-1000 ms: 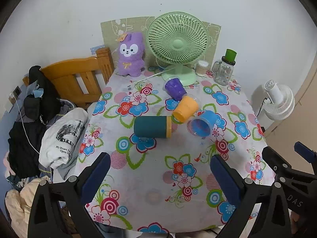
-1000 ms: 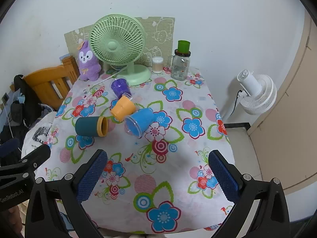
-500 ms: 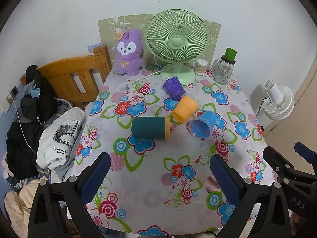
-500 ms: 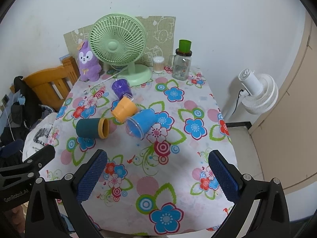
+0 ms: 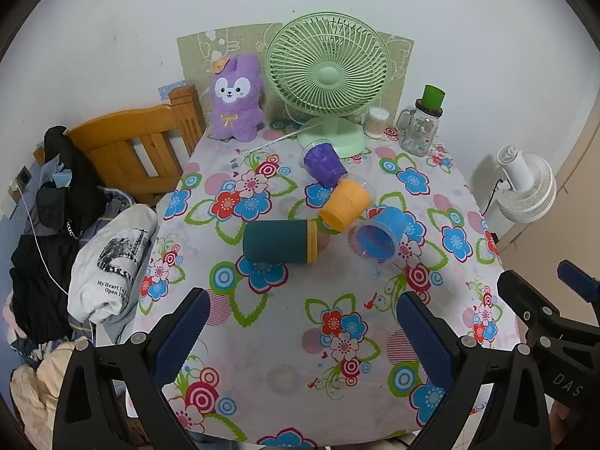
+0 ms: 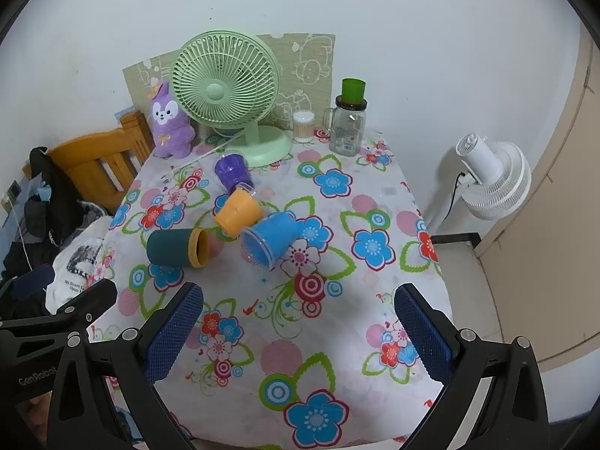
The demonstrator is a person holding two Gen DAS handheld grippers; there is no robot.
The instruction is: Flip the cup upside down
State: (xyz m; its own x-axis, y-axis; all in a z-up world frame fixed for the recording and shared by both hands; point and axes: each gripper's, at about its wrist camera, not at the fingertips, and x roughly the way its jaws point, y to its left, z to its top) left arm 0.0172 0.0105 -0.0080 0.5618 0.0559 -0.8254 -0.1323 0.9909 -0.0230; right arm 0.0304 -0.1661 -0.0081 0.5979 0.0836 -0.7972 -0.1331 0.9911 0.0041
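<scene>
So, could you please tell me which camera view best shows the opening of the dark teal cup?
The right wrist view: the dark teal cup lies on its side with its orange-rimmed mouth turned partly toward that camera. The left wrist view shows the same cup side-on, the opening hidden.

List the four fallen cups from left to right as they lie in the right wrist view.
Teal cup → purple cup → orange cup → blue cup.
</scene>
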